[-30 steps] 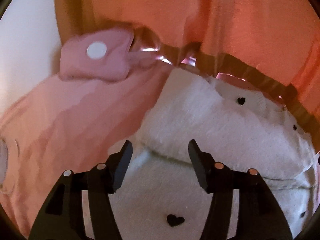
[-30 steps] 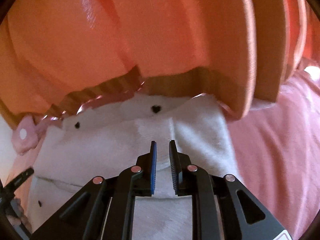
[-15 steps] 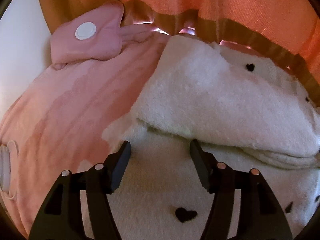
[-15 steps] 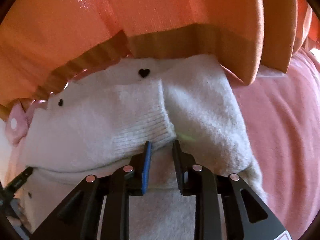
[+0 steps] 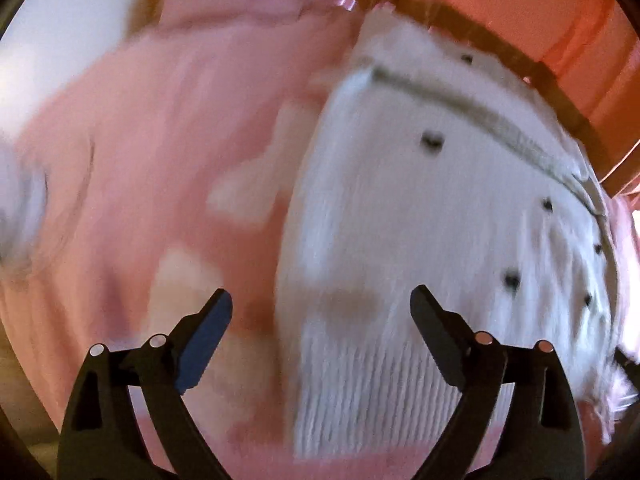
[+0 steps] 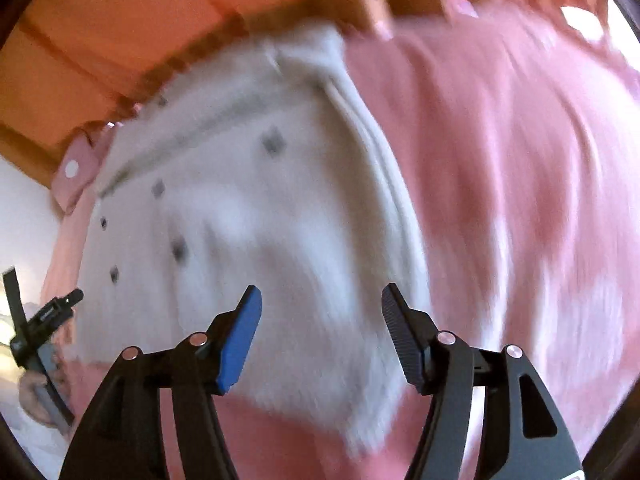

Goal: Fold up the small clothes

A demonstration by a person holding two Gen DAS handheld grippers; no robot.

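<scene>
A small white fuzzy garment with black heart dots (image 5: 420,216) lies folded flat on a pink cloth (image 5: 160,152). It also shows in the right wrist view (image 6: 248,216). My left gripper (image 5: 322,312) is open and empty above the garment's near left edge. My right gripper (image 6: 322,308) is open and empty above its near right part. Both views are motion-blurred.
An orange garment (image 6: 132,12) hangs or lies along the far side, its brown hem touching the white garment's top. A pink pouch with a white dot (image 6: 76,168) sits at the far left. The other gripper's tip (image 6: 44,312) shows at the left edge.
Both grippers have opened wide and pulled back and up from the white garment. The raised fold has gone down flat. The right gripper, nearly shut before, has let go.
</scene>
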